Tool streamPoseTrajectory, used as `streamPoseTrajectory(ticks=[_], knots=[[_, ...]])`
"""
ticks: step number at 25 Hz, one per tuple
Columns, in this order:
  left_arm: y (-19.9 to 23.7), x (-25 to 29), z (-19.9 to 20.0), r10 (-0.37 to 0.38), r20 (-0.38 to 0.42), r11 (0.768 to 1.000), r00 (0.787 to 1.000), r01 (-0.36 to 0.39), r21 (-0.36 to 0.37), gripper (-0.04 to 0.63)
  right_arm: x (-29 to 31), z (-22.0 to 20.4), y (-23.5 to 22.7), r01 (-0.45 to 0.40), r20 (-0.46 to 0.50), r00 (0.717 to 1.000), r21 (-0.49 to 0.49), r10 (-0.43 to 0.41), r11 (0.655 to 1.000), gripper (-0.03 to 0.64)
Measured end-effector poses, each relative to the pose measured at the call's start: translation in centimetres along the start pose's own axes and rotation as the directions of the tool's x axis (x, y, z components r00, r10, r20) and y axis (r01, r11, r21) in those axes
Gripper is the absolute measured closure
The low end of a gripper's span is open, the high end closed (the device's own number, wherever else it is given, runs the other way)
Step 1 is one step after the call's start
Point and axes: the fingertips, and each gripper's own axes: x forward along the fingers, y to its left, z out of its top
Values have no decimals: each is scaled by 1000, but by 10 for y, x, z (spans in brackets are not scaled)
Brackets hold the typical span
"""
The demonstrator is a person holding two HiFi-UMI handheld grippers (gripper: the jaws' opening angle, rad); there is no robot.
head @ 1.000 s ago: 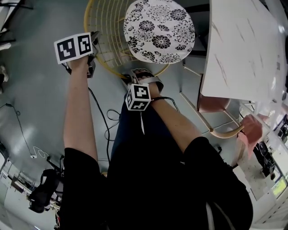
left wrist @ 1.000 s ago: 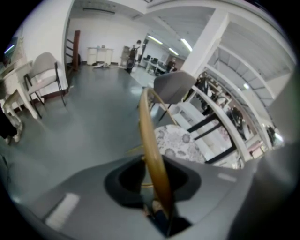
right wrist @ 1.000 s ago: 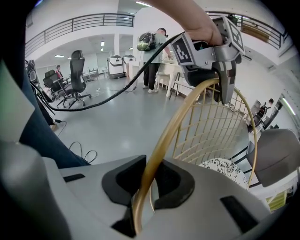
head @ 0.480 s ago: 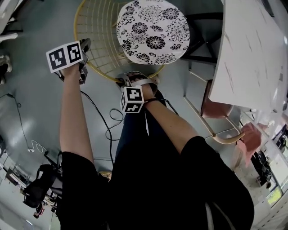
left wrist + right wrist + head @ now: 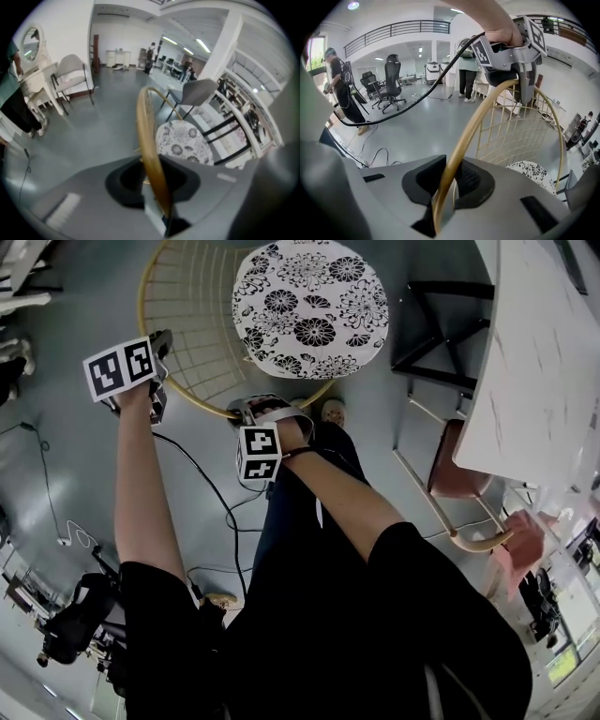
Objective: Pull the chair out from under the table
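Note:
The chair has a round black-and-white floral cushion [image 5: 309, 306] and a gold wire backrest [image 5: 187, 324] that faces me. My left gripper [image 5: 161, 341] grips the backrest's gold rim [image 5: 149, 140] on its left side; its jaws are closing with the rim between them. My right gripper [image 5: 247, 411] is shut on the same rim [image 5: 464, 140] at its near lower edge. In the right gripper view the left gripper [image 5: 520, 91] shows higher up on the hoop. The white marbled table [image 5: 544, 381] stands at the right, apart from the seat.
A black table frame [image 5: 441, 343] stands between seat and tabletop. A pink-seated chair [image 5: 455, 470] with a wooden frame sits under the table's near edge. A black cable [image 5: 211, 493] trails across the grey floor. A white dresser [image 5: 35, 84] and a grey chair [image 5: 72, 75] stand further off.
Chair and both grippers have shifted left in the head view. The table has slid right, so the gap between seat and table has widened and the black frame shows.

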Motion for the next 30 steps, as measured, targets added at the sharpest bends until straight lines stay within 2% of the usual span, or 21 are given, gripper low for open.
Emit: streamPoseTrajectory(ticks=[12,22,26,28,30], knots=[[1,4,-2,30,-4,999,1000,-30,35,532,11,2,5,-26,8,1000,-46,26,999,568],[5,5,0,50,11,999,999,-50,4,543,8,9,2,-54,28,998,-43,55,998,561],[4,5,0,31,43,999,999,-30,-27,541,10,7,4,-78,31,996,-65,81,995,555],[3,5,0,18,59,1000,998,-18,-6,528,13,5,6,-91,29,995,-118,95,989,533],[2,2,0,25,70,999,997,-28,46,481,13,5,3,-95,26,995,-142,100,985,460]])
